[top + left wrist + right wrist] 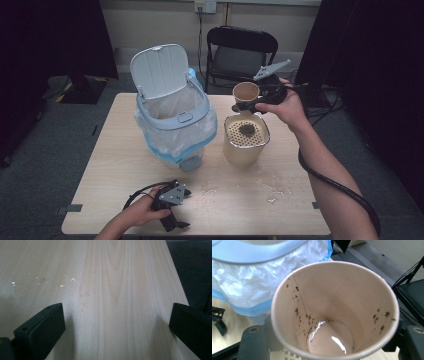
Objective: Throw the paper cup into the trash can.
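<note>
Cup [334, 312], base cut off, sits clamped in right claw [246, 106].

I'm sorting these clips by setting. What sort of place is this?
Probably a staged recording room, not a home kitchen: a bare wooden table on grey carpet, a black folding chair against a plain wall, dark curtains at the sides, cables on the floor.

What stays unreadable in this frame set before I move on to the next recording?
- Inside of the bin: high view, hidden behind its own rim and bag.
- Dark clump on the strainer pot: high view, too small to identify.
- Paper cup outer wall and the right gripper pads on it: right gripper view, hidden behind the cup's mouth.
- Left gripper body: left gripper view, cut off by the bottom edge.
</note>
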`<state>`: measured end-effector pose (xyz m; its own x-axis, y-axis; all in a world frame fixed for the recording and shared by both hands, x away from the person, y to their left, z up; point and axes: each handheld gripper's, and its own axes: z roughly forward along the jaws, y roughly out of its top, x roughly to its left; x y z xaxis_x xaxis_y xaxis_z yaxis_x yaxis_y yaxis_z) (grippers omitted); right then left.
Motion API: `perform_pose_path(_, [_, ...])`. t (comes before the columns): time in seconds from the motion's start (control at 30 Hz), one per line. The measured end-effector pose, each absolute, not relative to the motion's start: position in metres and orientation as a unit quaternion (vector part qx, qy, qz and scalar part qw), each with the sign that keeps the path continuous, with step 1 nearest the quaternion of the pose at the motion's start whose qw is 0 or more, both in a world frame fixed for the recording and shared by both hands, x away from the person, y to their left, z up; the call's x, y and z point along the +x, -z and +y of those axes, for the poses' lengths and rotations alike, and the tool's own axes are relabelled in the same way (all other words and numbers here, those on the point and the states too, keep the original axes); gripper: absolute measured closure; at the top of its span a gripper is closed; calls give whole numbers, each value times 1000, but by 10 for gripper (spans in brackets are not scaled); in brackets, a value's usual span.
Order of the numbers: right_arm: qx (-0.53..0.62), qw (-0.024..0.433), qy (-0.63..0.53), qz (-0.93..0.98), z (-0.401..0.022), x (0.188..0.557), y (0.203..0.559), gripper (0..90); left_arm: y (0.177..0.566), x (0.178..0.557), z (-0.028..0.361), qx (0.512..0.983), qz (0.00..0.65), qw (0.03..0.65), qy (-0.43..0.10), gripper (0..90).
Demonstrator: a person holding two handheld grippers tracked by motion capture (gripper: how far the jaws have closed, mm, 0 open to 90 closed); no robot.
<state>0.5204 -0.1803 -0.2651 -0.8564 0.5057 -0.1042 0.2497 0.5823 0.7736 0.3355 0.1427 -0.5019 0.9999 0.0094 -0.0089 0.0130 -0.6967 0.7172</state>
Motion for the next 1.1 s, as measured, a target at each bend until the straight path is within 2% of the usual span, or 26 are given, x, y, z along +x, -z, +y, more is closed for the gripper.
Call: perform_pose_path(1.1, [187,149,-417,877,-130,524,216,263,502,335,143,921,8,389,5,0])
